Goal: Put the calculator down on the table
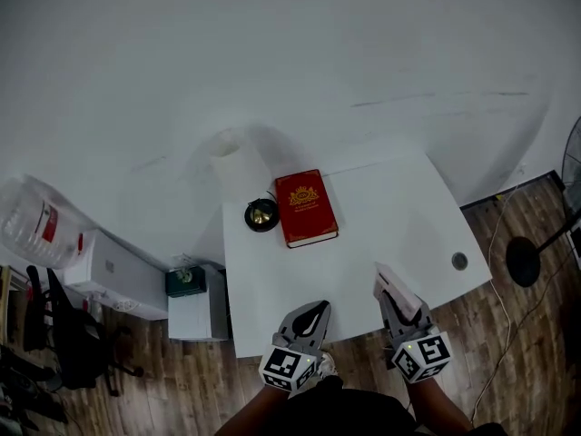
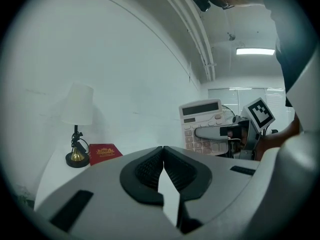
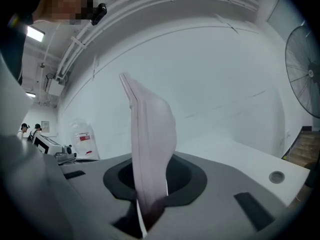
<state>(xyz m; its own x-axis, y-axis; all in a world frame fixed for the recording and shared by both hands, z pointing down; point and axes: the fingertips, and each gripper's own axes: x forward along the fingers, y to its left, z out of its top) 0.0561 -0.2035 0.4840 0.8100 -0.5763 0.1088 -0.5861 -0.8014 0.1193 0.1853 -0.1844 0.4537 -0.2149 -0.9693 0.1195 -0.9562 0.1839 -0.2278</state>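
At the far left a water bottle (image 1: 36, 223) was cut off by the frame edge, and a dark chair (image 1: 64, 334) below it was hard to make out. On the table (image 1: 381, 207) a lamp (image 1: 261, 214) was seen from above, its pale shade nearly lost against the wall, with a red book (image 1: 306, 208) just beside its base. The left gripper (image 1: 318, 309) was held over the near edge, its jaws clenched tip to tip with nothing between them. To its right the calculator (image 1: 396, 288) was clamped upright in the right gripper (image 1: 397, 309), over the near right part of the table. In the right gripper view only its thin edge was shown. Its keys and display were seen in the left gripper view, too small to read, and its lower edge was hidden, so contact with the table could not be judged. A fan (image 1: 536, 252) at the far right was partly cropped.
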